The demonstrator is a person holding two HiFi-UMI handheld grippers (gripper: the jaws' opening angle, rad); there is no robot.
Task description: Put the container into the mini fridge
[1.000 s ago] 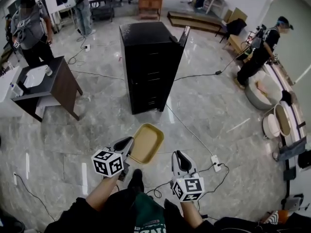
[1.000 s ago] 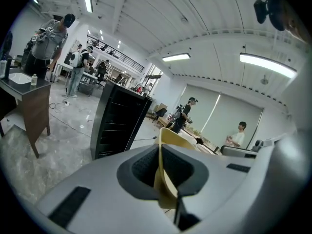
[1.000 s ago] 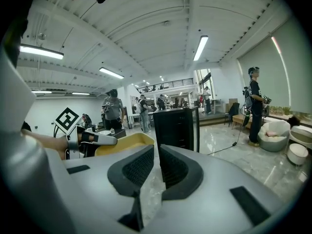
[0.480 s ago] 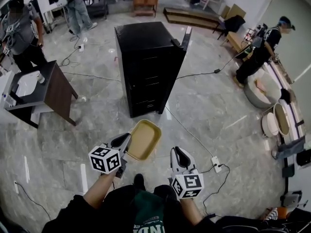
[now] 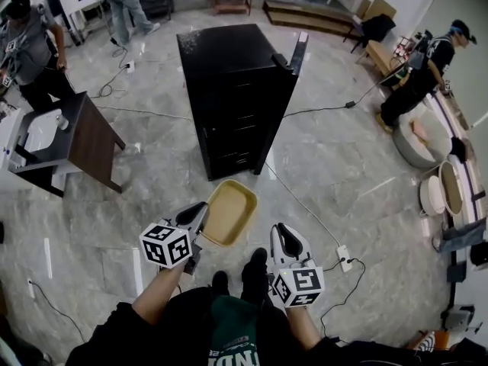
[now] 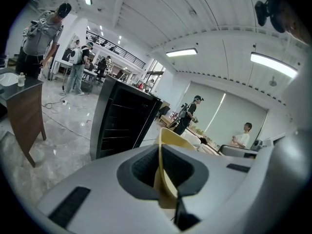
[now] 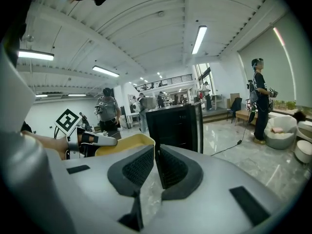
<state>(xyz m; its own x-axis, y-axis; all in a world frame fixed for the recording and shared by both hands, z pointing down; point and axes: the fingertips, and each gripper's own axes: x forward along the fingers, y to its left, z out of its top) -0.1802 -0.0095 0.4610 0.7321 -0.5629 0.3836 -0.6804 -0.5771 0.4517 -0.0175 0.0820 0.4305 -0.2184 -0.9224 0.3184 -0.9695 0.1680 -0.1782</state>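
Mini fridge (image 5: 236,90): black, upright on marble floor (image 5: 335,166), door (image 5: 296,52) ajar at its right edge.
Container (image 5: 229,213): yellow, shallow, open side up, held above floor just short of mini fridge front, not inside.
Left gripper (image 5: 200,210): before mini fridge front, at container's near-left rim; fingers (image 6: 144,167) pinching thin yellow wall.
Right gripper (image 5: 282,233): before mini fridge front, right of container, apart from it; fingers (image 7: 175,167) pressed almost together, nothing between.
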